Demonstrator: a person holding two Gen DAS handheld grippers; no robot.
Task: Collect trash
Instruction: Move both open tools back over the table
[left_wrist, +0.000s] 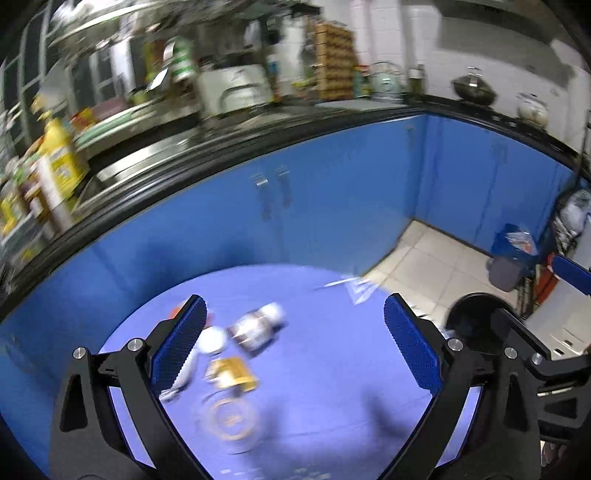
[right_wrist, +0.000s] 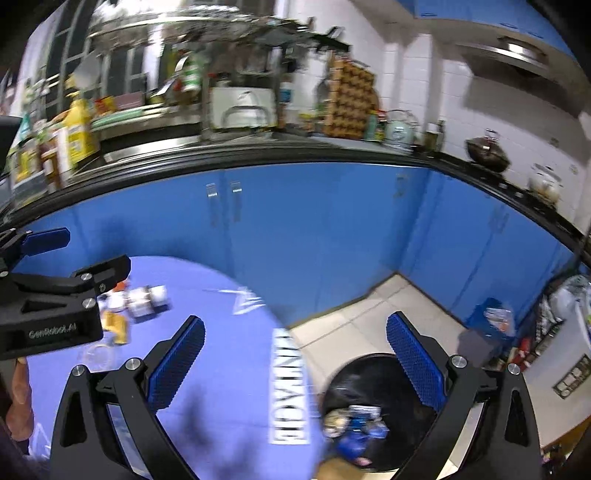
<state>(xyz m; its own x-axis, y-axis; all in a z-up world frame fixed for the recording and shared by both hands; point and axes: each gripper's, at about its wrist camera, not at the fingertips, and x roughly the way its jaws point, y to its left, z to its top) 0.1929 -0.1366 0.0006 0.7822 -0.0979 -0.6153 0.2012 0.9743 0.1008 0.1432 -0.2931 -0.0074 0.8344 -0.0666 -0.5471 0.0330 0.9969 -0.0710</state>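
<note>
A round table with a blue cloth holds trash: a crushed brown-and-white bottle, a white cup, a yellow wrapper and a clear plastic lid. My left gripper is open and empty just above this pile. My right gripper is open and empty over the table's right edge, above a black-lined bin that holds blue and mixed trash. The pile and the left gripper also show in the right wrist view.
Blue cabinets under a black counter edge run behind the table. The counter carries bottles, a sink and appliances. A blue box and bags stand on the tiled floor at the right. The bin sits beside the table.
</note>
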